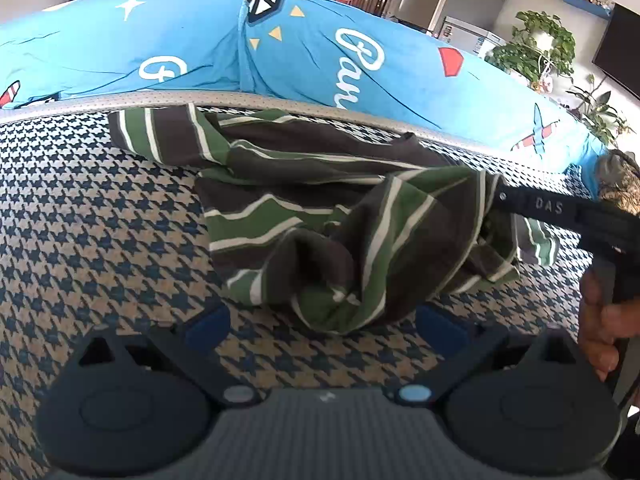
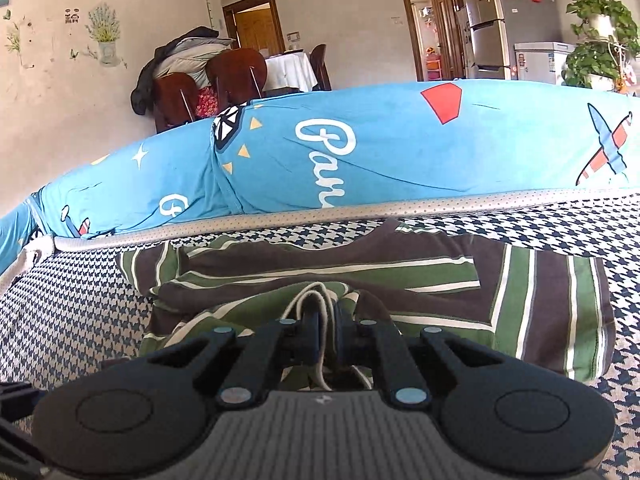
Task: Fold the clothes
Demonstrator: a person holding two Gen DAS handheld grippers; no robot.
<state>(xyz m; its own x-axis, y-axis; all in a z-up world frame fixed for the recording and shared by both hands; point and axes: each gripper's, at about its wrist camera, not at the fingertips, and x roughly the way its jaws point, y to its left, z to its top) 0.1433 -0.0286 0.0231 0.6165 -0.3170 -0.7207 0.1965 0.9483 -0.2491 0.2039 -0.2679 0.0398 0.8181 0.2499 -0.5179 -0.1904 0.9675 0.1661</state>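
Observation:
A striped shirt [image 1: 320, 200] in brown, green and white lies crumpled on the houndstooth surface [image 1: 100, 220]. My left gripper [image 1: 324, 326] is open; its blue pads [image 1: 208, 324] stand wide apart just in front of the shirt's near bunch and press on nothing. My right gripper [image 2: 326, 312] is shut on a fold of the shirt [image 2: 400, 276], with fabric and a white cord pinched between its jaws. In the left wrist view its black finger [image 1: 540, 208] reaches in from the right and lifts that fold slightly.
A blue printed cushion [image 1: 320, 52] runs along the far side behind a grey piped edge [image 1: 280, 100]. A person's hand [image 1: 600, 328] holds the right tool. Plants [image 1: 536, 48], a fridge [image 2: 488, 20] and chairs [image 2: 236, 72] stand beyond.

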